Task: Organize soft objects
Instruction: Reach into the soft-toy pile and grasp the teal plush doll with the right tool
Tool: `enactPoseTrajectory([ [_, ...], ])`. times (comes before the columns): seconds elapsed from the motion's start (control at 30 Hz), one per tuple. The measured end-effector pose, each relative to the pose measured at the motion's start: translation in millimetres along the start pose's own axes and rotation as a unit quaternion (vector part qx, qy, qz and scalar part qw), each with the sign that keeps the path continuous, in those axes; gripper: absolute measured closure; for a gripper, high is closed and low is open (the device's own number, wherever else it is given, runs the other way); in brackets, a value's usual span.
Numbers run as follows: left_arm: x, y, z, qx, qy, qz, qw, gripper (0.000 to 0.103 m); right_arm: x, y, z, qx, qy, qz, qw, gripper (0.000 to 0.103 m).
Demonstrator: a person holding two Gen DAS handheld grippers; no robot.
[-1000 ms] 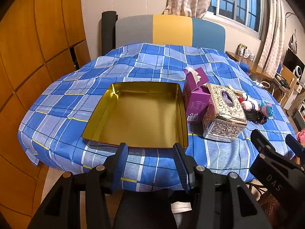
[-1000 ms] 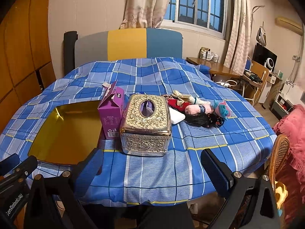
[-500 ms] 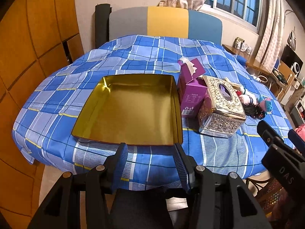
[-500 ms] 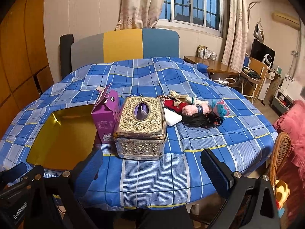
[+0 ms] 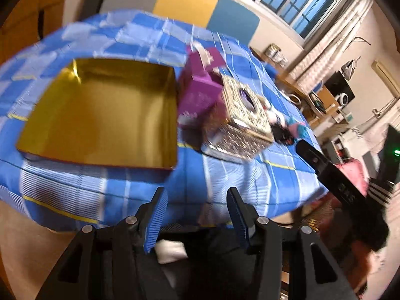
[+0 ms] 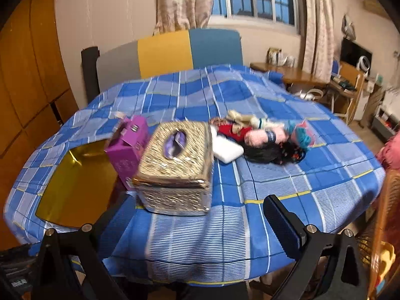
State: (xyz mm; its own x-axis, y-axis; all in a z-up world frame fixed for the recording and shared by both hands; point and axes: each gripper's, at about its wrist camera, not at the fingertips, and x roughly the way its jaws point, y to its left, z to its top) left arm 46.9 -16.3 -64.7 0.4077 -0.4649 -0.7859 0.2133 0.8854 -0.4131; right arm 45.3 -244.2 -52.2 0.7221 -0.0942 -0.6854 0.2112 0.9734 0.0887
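A heap of soft dolls (image 6: 265,135) lies on the blue checked bed, right of an ornate gold tissue box (image 6: 177,167); a white soft pad (image 6: 226,147) lies between them. The dolls also show in the left wrist view (image 5: 287,127), partly hidden behind the tissue box (image 5: 240,125). An empty gold tin tray (image 5: 100,115) sits at the left of the bed, also in the right wrist view (image 6: 77,177). My left gripper (image 5: 196,215) is open and empty, off the bed's front edge. My right gripper (image 6: 197,220) is open wide and empty, before the tissue box.
A purple carton (image 6: 128,147) stands between tray and tissue box. A headboard (image 6: 175,50) stands at the back, wooden wardrobe panels (image 6: 27,80) to the left, a desk (image 6: 295,75) and shelves to the right. A wicker chair (image 6: 390,225) stands by the bed's right corner.
Both grippers have moved closer over the bed's front edge. The left view has tilted and swung right. Nothing on the bed has moved.
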Motion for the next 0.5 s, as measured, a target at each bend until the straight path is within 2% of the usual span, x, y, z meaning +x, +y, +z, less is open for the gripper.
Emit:
enactPoseTrajectory([
  [0.07, 7, -4, -2, -0.001, 0.010, -0.020, 0.9998, 0.053, 15, -21, 1, 0.016, 0.024, 0.002, 1.000, 0.000],
  [0.17, 11, -14, -3, 0.024, 0.006, -0.009, 0.9997, 0.053, 33, -63, 3, 0.041, 0.038, -0.020, 0.998, 0.000],
  [0.27, 18, -25, -3, 0.058, 0.016, -0.019, 0.9980, 0.053, 48, -113, 16, 0.062, 0.028, -0.066, 0.996, 0.001],
  [0.33, 27, -32, -2, 0.066, 0.033, -0.038, 0.9966, 0.053, 60, -146, 30, 0.074, 0.020, -0.083, 0.994, 0.007],
  [0.37, 30, -35, -2, 0.072, 0.039, -0.040, 0.9958, 0.053, 67, -162, 38, 0.082, 0.019, -0.085, 0.993, 0.010],
  [0.5, 42, -54, -3, 0.100, 0.058, -0.063, 0.9913, 0.051, 97, -206, 68, 0.087, 0.016, -0.083, 0.993, 0.011],
])
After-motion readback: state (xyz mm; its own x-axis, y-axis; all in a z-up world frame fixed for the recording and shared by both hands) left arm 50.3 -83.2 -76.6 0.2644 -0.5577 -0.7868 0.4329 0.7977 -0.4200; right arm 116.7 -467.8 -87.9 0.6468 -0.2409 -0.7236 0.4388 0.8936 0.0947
